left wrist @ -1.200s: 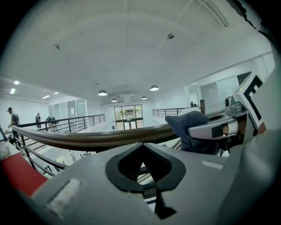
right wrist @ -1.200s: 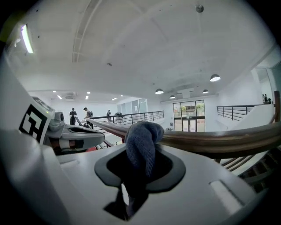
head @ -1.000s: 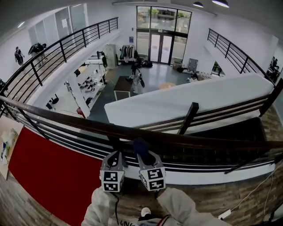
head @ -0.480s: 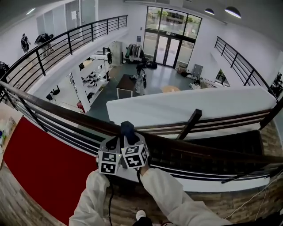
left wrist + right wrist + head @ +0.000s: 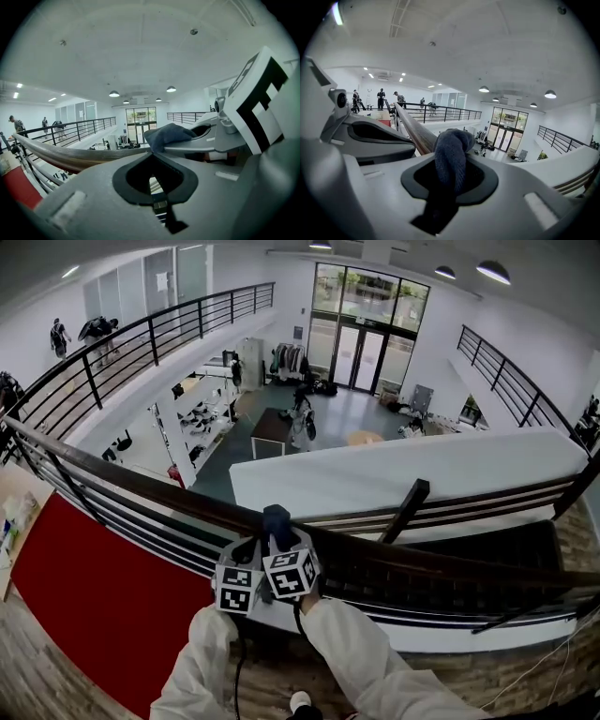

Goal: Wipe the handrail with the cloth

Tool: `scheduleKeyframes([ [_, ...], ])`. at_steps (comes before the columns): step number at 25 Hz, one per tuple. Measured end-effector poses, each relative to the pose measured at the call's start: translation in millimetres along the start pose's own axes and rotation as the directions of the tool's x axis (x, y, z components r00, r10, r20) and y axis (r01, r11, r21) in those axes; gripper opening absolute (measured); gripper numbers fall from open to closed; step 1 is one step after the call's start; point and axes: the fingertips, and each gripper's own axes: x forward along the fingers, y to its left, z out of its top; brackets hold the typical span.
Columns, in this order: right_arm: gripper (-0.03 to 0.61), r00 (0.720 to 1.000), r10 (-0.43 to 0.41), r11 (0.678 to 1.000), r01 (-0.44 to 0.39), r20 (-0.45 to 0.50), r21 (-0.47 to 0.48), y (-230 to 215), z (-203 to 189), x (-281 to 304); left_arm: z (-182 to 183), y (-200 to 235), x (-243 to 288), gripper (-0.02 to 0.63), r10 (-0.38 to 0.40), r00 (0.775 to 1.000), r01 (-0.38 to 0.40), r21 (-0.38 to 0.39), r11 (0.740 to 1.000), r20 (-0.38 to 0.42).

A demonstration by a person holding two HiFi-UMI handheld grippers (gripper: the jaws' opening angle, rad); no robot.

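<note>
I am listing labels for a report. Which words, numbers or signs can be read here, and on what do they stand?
No text can be read.
Left marker cube and right marker cube: black-and-white square patterns, no letters.
Blue sign beside the glass doors: too small to read.

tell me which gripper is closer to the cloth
Right. The right gripper is shut on the dark blue cloth at the handrail. The left gripper sits just beside it on the left, shut and empty.
</note>
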Motion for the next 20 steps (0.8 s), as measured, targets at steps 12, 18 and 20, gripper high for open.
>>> scheduleKeyframes([
  [12, 0.092, 1.000, -0.016, 0.999, 0.016, 0.005, 0.052, -43.0, -26.8, -38.8, 0.2, -53.0, 12.2, 0.002, -0.054, 0.998, 0.055, 0.010, 0.998, -0.025],
  [18, 0.092, 1.000, -0.021, 0.997, 0.020, 0.019, 0.072, -73.2, -42.6, -64.2, 0.8, -86.9, 17.6, 0.002, -0.055, 0.998, 0.056, 0.025, 0.998, -0.042],
  [20, 0.092, 1.000, -0.017, 0.997, 0.015, 0.025, 0.074, -86.2, -47.1, -74.5, 4.6, -101.3, 21.5, 0.002, -0.053, 0.997, 0.055, 0.030, 0.998, -0.050],
])
